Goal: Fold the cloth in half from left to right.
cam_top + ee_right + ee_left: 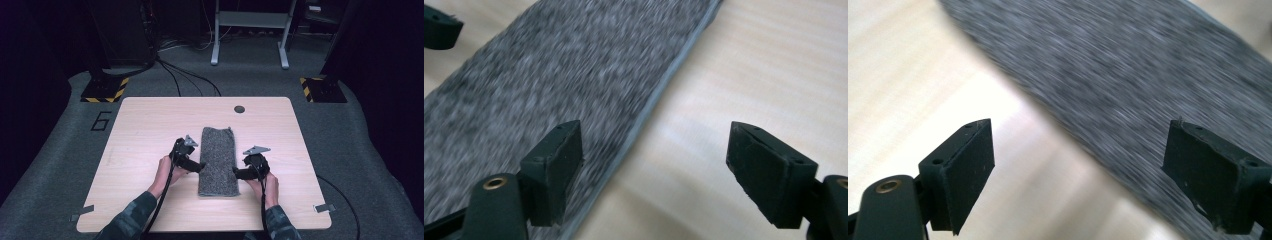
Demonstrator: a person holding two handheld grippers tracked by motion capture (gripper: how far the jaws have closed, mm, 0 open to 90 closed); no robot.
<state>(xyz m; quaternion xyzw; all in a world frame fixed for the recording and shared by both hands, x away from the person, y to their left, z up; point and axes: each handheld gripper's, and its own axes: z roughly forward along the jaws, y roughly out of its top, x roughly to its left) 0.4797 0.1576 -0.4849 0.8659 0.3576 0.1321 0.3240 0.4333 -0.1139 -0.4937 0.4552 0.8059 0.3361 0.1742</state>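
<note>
A grey speckled cloth [218, 161] lies folded into a long strip on the middle of the wooden table [150, 125]. My left gripper [200, 166] is at the cloth's left edge, open, its jaws pointing right toward the fabric. In the left gripper view the cloth [1128, 75] passes above the wide-apart jaws with nothing between them [1078, 175]. My right gripper [235, 172] is at the cloth's right edge, open. In the right gripper view the cloth's hemmed edge [644, 120] runs between the spread jaws [654, 170], untouched.
A dark round hole [239, 109] sits near the table's far edge. Cables trail from both grippers off the near edge. Beyond the table are a grey carpet, a white frame [250, 30] and two striped floor plates [105, 90].
</note>
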